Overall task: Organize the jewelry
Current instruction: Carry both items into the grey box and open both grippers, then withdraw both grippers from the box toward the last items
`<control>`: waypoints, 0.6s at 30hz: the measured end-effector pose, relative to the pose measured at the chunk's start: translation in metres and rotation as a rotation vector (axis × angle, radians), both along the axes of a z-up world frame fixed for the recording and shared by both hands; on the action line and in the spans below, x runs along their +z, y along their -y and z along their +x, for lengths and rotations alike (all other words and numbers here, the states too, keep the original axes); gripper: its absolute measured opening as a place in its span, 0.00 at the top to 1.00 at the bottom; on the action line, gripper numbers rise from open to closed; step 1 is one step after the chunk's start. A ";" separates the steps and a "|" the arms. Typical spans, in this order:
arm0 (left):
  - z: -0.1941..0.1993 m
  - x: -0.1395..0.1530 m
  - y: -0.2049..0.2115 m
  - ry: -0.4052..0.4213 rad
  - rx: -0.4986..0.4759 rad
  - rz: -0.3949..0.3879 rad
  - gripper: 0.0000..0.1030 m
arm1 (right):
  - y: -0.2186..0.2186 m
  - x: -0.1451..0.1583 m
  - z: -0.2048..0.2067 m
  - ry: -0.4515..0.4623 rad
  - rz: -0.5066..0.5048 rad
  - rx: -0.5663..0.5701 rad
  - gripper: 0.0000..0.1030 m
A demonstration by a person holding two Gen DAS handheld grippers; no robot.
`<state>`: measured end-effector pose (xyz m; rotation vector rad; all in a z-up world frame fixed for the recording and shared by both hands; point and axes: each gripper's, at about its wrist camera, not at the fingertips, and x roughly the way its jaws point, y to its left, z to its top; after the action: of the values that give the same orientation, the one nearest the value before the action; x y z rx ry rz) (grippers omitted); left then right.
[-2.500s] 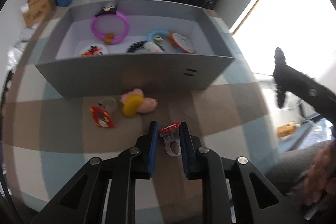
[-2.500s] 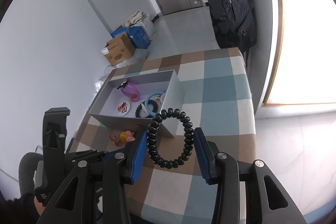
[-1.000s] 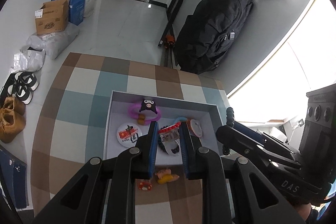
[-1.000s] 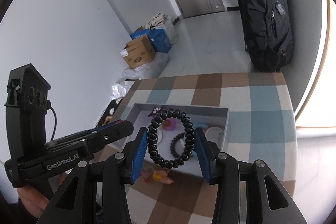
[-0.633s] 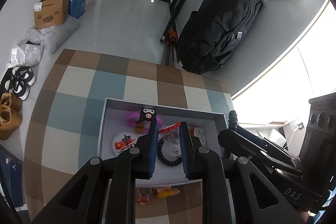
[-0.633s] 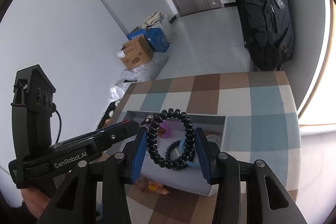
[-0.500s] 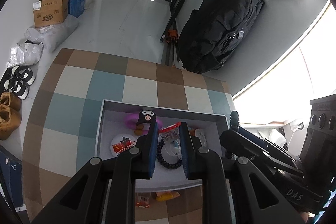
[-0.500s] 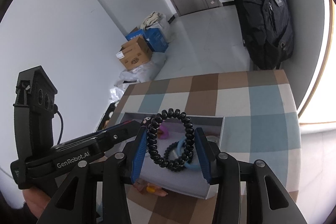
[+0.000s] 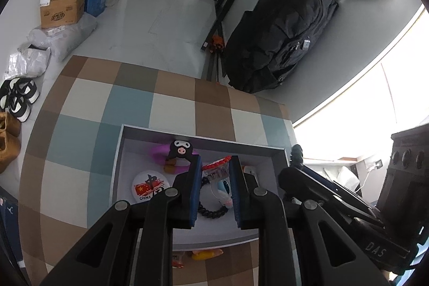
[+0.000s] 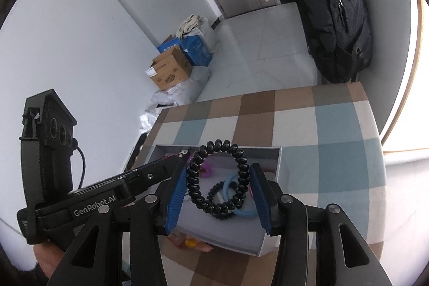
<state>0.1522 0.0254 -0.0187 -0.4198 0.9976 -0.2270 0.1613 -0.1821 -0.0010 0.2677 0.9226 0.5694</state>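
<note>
Both our grippers have come up off the checked tablecloth [image 9: 128,103] and now hang over the grey box [image 10: 270,243]. Our right gripper [image 10: 218,188] is opening its jaws around the black spiral hair tie [image 10: 218,182], which has begun to sag between the pads, likely about to drop in beside the blue ring [image 10: 241,211]. Our left gripper [image 9: 213,180] stays clenched on the clear ring with red beads [image 9: 215,173], so that piece likely goes next

Black coil bracelet [image 10: 217,180], grey box [image 9: 270,150], brown-blue-cream checked tablecloth [image 9: 171,103], blue-padded gripper [image 10: 218,196]
</note>
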 end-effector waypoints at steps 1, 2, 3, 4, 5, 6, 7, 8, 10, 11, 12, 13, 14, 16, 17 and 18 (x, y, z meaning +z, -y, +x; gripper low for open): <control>0.002 -0.001 -0.001 -0.022 0.000 -0.015 0.84 | 0.001 0.001 -0.001 0.004 0.004 -0.002 0.51; 0.003 -0.001 -0.002 -0.031 -0.005 -0.042 0.81 | 0.002 0.004 -0.001 0.014 0.009 -0.005 0.48; 0.003 -0.002 -0.003 -0.034 -0.007 -0.065 0.77 | 0.003 0.005 -0.003 0.023 0.012 -0.010 0.37; 0.004 -0.002 -0.004 -0.037 -0.002 -0.069 0.59 | 0.005 0.008 -0.005 0.036 0.018 -0.019 0.32; 0.004 -0.003 -0.005 -0.041 0.010 -0.062 0.38 | 0.007 0.011 -0.006 0.047 0.020 -0.025 0.27; 0.003 -0.003 -0.006 -0.034 0.021 -0.070 0.34 | 0.008 0.013 -0.008 0.062 0.020 -0.031 0.24; 0.002 -0.002 -0.007 -0.025 0.024 -0.085 0.34 | 0.009 0.016 -0.009 0.073 0.014 -0.038 0.21; 0.002 -0.002 -0.008 -0.026 0.026 -0.098 0.34 | 0.011 0.017 -0.010 0.081 0.009 -0.050 0.18; 0.002 -0.003 -0.007 -0.036 0.018 -0.102 0.34 | 0.015 0.019 -0.011 0.083 0.014 -0.059 0.17; 0.001 -0.002 -0.007 -0.035 0.019 -0.103 0.34 | 0.016 0.019 -0.010 0.082 0.011 -0.063 0.16; 0.000 -0.002 -0.007 -0.031 0.022 -0.098 0.34 | 0.017 0.019 -0.010 0.083 0.006 -0.067 0.14; -0.001 -0.001 -0.008 -0.032 0.022 -0.092 0.34 | 0.018 0.019 -0.010 0.085 0.004 -0.068 0.13; -0.001 -0.001 -0.007 -0.034 0.022 -0.085 0.34 | 0.019 0.019 -0.011 0.085 0.003 -0.066 0.11; -0.003 0.000 -0.007 -0.035 0.018 -0.081 0.34 | 0.019 0.019 -0.013 0.083 -0.007 -0.062 0.08; -0.004 0.001 -0.007 -0.032 0.017 -0.075 0.33 | 0.019 0.019 -0.014 0.085 -0.012 -0.058 0.07; -0.005 0.002 -0.007 -0.029 0.018 -0.068 0.33 | 0.019 0.018 -0.014 0.086 -0.018 -0.055 0.06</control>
<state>0.1472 0.0321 -0.0171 -0.4950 1.0166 -0.2393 0.1469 -0.2012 0.0174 0.2499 0.8346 0.5179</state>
